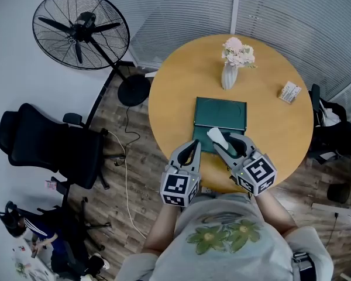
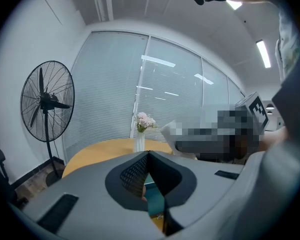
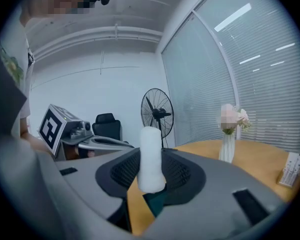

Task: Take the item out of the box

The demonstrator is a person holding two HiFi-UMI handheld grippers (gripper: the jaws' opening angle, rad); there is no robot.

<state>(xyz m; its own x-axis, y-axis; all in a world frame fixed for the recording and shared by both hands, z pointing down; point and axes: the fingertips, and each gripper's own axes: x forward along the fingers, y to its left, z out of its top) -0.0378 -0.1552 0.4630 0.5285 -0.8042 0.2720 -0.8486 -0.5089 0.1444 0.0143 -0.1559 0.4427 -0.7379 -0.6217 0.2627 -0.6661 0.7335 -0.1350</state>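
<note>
A flat dark green box (image 1: 220, 113) lies in the middle of the round wooden table (image 1: 175, 92). My right gripper (image 1: 224, 148) hovers over the box's near edge, shut on a white cylindrical item (image 1: 215, 136) that sticks out past its fingertips. In the right gripper view the white item (image 3: 151, 154) stands upright between the pads of the right gripper (image 3: 151, 170), with green box below. My left gripper (image 1: 193, 145) is just left of it at the box's near left corner, its jaws together and nothing between them. In the left gripper view its tips (image 2: 148, 155) meet.
A white vase with pink flowers (image 1: 230, 69) stands behind the box, and a small printed card box (image 1: 290, 92) sits at the table's right. A floor fan (image 1: 82, 31) and a black office chair (image 1: 50, 145) stand left of the table, another chair (image 1: 333, 127) at right.
</note>
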